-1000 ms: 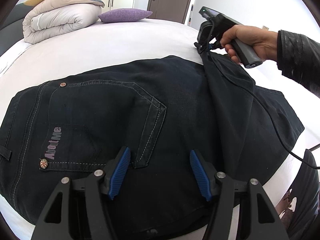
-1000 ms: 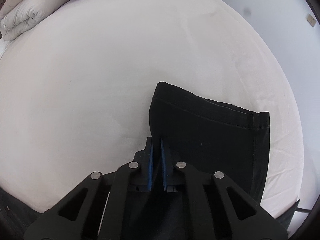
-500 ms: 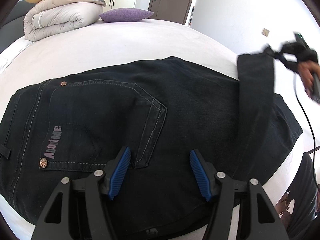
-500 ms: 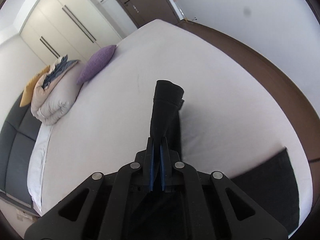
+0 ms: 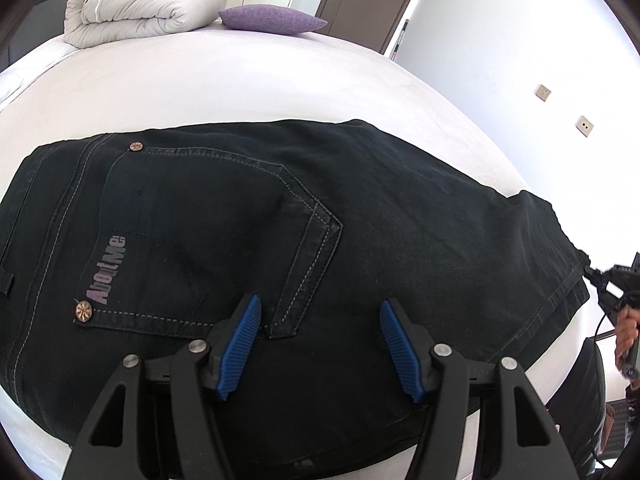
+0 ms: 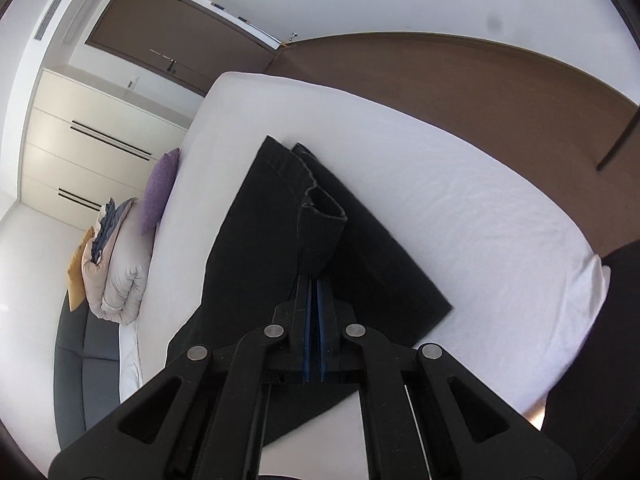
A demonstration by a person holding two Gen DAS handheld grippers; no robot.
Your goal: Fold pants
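A white bed (image 5: 248, 80) fills most of both views, its sheet smooth and bare around the clothing. Beyond its far end stand pale wardrobe doors (image 6: 88, 136) and a brown door (image 6: 176, 36). At the far left of the bed sits a folded cream duvet (image 5: 136, 12), and just right of it a purple pillow (image 5: 272, 20).

The black pants (image 5: 360, 216) lie spread across the near part of the bed, seat side up, the waist toward the left and the legs running to the right. A back pocket (image 5: 208, 236) with pale stitching faces up, printed with grey lettering and set with copper rivets at its corners.

The left tongs (image 5: 320, 344) hover low over the seat of the pants near the pocket's lower right corner, their blue ribbed pads (image 5: 240, 344) standing moderately wide apart with nothing between them.

The right tongs (image 6: 314, 300) are pinched tight on the leg cuff (image 6: 320, 232), which curls up in a bunched fold just ahead of the pads, raised above the flat legs beneath. In the left wrist view these tongs (image 5: 596, 276) sit at the far right edge, at the hem end of the pants, held by the person's hand (image 5: 626, 328).
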